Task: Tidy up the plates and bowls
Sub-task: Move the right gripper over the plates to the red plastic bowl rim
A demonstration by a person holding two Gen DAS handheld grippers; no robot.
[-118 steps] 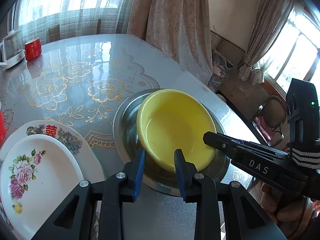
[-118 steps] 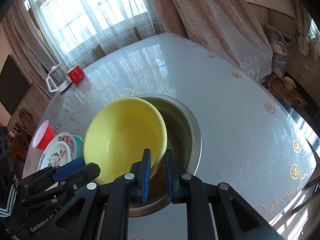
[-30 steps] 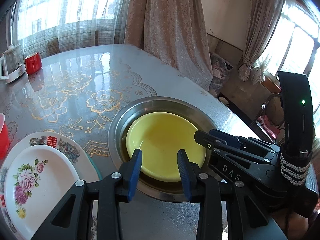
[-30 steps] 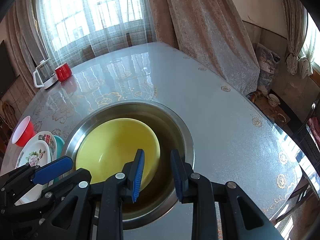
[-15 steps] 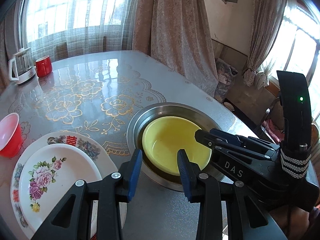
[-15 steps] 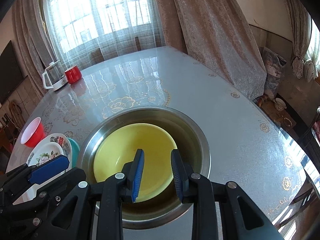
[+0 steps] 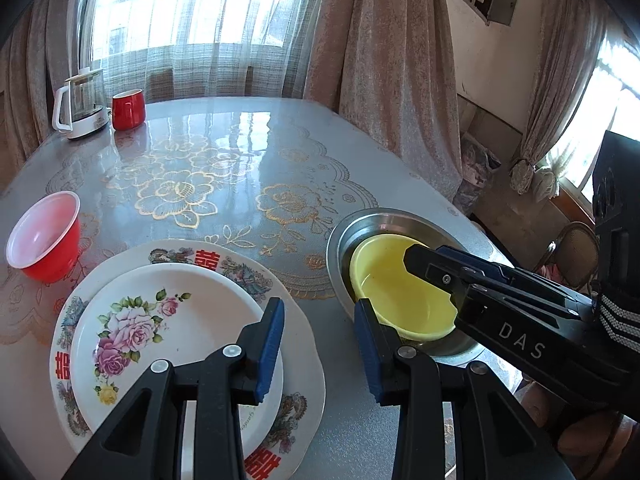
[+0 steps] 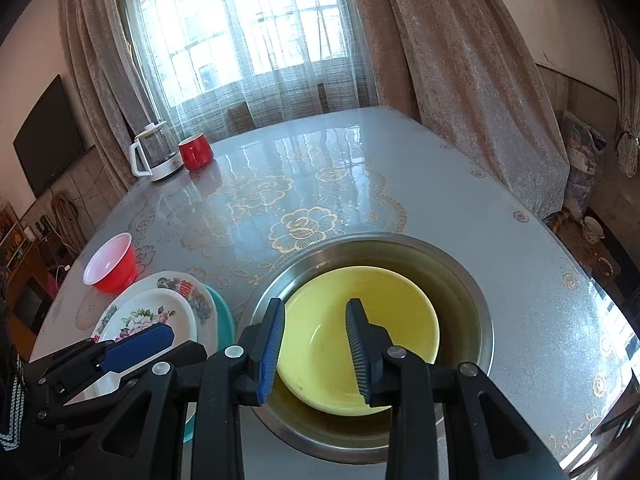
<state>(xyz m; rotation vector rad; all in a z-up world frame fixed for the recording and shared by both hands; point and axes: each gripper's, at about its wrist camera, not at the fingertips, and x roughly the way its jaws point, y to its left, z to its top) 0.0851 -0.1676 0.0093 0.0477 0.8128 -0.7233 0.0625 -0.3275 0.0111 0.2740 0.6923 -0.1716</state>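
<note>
Presently the yellow bowl [image 8: 360,340] sits nested in the steel basin [image 8: 460,280]. Right hand-held gripper [image 8: 316,344] is opening, empty; left hand-held gripper [image 7: 320,344] part-open, empty. Risk: chipping the stacked floral plates [image 7: 168,320] through careless reach.

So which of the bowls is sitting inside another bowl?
The yellow bowl. It lies inside the big metal bowl, while the red bowl stands alone on the table.
</note>
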